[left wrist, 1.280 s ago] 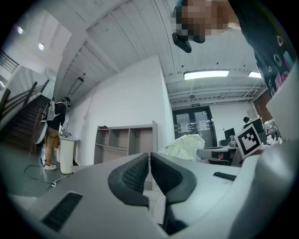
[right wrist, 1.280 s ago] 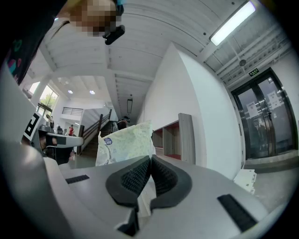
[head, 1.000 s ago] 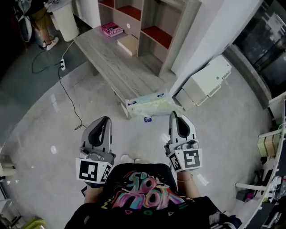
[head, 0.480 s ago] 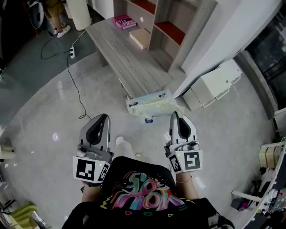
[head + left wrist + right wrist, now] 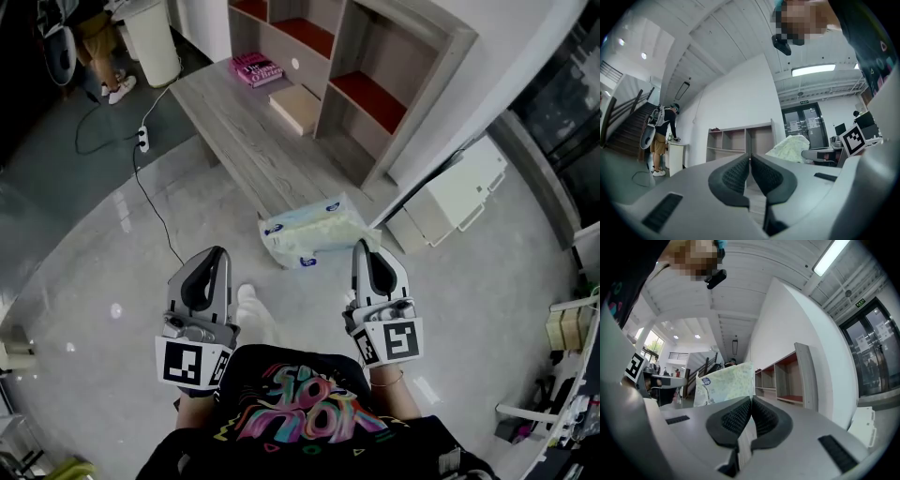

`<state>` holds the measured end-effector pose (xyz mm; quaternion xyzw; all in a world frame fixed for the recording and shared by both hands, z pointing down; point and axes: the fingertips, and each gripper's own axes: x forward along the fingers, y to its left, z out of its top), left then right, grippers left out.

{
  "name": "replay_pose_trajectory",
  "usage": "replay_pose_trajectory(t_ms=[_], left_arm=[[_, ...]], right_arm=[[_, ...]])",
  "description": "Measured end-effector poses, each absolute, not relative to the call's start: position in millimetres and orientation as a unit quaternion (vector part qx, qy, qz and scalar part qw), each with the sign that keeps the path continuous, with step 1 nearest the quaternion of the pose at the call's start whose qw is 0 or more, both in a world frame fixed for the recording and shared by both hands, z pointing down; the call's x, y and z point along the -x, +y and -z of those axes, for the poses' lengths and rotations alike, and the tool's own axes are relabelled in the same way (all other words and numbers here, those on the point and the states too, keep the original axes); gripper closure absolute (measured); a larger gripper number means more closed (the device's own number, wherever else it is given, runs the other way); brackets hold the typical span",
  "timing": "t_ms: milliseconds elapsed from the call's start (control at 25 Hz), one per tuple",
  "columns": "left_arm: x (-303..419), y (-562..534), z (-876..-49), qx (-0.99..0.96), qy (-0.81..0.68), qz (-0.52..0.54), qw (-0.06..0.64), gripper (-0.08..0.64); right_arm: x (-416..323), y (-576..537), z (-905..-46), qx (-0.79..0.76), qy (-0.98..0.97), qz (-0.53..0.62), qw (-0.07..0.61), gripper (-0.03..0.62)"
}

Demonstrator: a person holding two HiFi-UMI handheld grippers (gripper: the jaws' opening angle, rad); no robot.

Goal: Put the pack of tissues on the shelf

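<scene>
The right claw [image 5: 361,247] is pressed together on a thin edge of the wrapper of the pack of tissues [image 5: 314,234]. The soft pack juts out to its left, in the air ahead of the two claws and short of the shelf [image 5: 419,70]. The left claw [image 5: 222,253] is pressed together on nothing, near the pack but apart from it.

The weak point is that pinch. Only film is held, so the wrapper could slip out or tear, and the bulky pack could swing and drop to the floor. Carried this way, it may also catch on the end of the tabletop [image 5: 239,131] or on a shelf upright before it enters a compartment.

The shelf's open compartments, some with red floors, look bare as far as they show; I cannot tell what the pale round spot in one of them is. On the tabletop in front lie a flat pink item [image 5: 255,67] and a flat beige box [image 5: 298,106]
</scene>
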<state>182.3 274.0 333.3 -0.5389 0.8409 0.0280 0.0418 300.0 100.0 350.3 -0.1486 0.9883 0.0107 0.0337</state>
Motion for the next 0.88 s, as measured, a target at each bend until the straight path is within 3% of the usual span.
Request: replay_pose_trajectory(t_ms=[480,880], left_arm=[[49.8,224.4,-333.8,0.575,0.817,-0.015,0.03,0.526],[78.0,235.6,-333.1,0.589,0.808,-0.013,0.022,0.526]], right_arm=[[-87.1,51.4,-358.1,0.204,0.979,0.003,0.02,0.577],[-75.2,52.4,-359.7,0.241,0.971,0.004,0.002,0.577]])
